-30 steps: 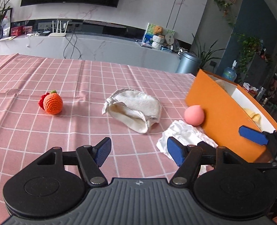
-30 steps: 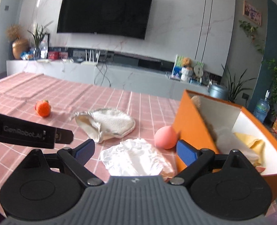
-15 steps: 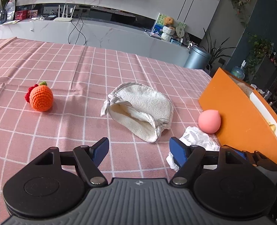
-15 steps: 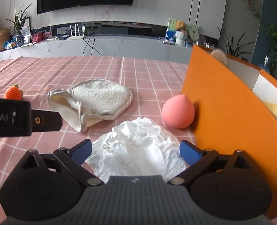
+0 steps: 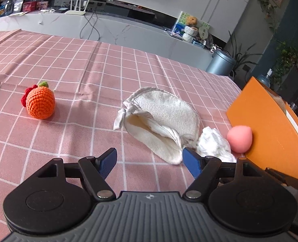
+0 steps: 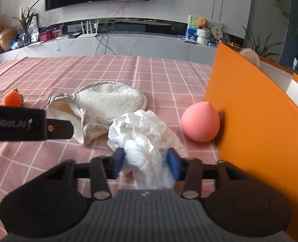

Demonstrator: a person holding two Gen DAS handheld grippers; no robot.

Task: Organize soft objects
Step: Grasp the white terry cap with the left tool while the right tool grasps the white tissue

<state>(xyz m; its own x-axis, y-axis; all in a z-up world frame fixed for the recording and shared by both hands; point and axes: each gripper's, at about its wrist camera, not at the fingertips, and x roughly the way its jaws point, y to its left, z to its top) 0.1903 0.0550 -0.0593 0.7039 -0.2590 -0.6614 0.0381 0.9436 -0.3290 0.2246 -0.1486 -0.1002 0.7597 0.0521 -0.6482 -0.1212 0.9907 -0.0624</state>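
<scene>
Jaws of the right gripper (image 6: 145,163) pinch the crumpled white tissue (image 6: 141,131) at lower centre, orange box (image 6: 255,121) immediately right. Left gripper (image 5: 149,159) hangs wide, empty, facing the cream cloth pouch (image 5: 161,119).

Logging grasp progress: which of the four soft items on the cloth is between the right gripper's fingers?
The crumpled white tissue, pinched by the right gripper; the mitt, pink sponge and crochet carrot lie untouched.
</scene>
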